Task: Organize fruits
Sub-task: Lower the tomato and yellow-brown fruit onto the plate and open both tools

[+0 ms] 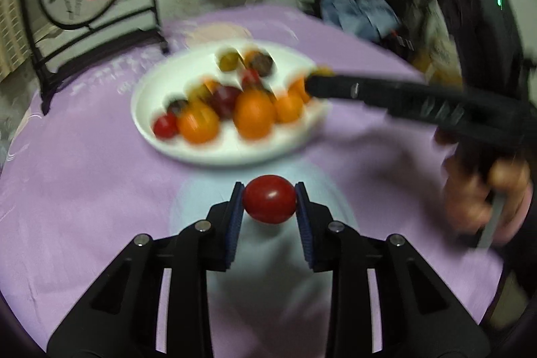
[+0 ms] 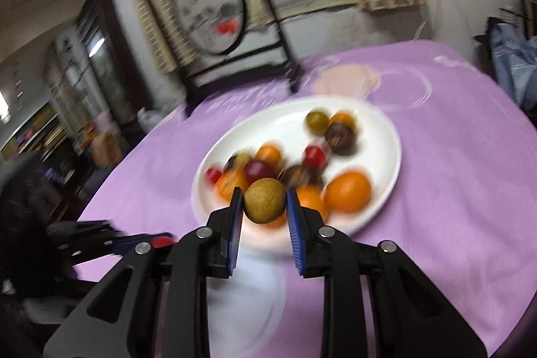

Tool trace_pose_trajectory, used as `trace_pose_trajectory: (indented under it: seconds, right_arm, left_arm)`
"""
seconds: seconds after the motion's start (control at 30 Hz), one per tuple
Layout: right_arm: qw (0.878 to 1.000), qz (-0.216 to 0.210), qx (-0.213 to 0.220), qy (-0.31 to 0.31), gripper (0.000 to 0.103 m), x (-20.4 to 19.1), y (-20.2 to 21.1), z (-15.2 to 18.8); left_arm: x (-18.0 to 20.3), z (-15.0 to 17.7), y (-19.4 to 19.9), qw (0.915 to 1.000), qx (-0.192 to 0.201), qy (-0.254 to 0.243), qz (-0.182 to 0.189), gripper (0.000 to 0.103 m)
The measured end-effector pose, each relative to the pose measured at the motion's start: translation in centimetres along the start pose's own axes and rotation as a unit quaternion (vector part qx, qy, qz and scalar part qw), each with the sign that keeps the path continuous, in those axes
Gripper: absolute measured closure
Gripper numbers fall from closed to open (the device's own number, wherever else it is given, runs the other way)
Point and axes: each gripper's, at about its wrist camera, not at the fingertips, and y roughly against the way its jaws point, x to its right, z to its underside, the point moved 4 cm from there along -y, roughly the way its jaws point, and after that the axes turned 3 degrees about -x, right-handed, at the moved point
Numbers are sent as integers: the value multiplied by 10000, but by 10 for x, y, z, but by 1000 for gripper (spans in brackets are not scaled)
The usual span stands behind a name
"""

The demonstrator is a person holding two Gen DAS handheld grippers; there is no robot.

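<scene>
A: The left tool (image 1: 269, 203) is seen clamped on a red cherry tomato (image 1: 270, 203), held above a pale blue patch of the purple cloth on the desk (image 1: 84, 207).

B: And the right tool (image 2: 264, 205)?

A: A brownish-green round fruit (image 2: 264, 205) is gripped between its blue pads (image 2: 294, 217), near the front rim of the white plate (image 2: 386, 190).

B: What is seen farther off?

A: Blurred oranges (image 2: 348, 192) and small tomatoes are heaped on the plate; beyond it a round painted screen (image 2: 209, 5) is stood on the desk.
</scene>
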Motion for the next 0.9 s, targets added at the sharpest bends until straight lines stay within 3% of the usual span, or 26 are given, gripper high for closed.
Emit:
trace_pose_trajectory:
  seconds: [0.13,0.3,0.63,0.83,0.9]
  right_arm:
    - [9995,262,-43,-155,76,15,-28,-16]
    - [9992,367,-97,-143,77,25,-39,-21]
    - [9988,466,-157,41,77,28,-65,-34]
    - [9988,426,-206,102,77,26,-66,-36]
    - [9989,356,-294,88,59,25,-64,-35]
  left_arm:
    - [-27,-43,-11,9975,389,512,-308,72]
    - [-53,-74,-44,9933,403,858,-662,72]
    - [-86,-103,-85,9881,287,1259,-840,72]
    - [-90,-104,-103,9875,93,1310,-868,72]
    - [-91,-102,-103,9866,-11,1367,-888,63]
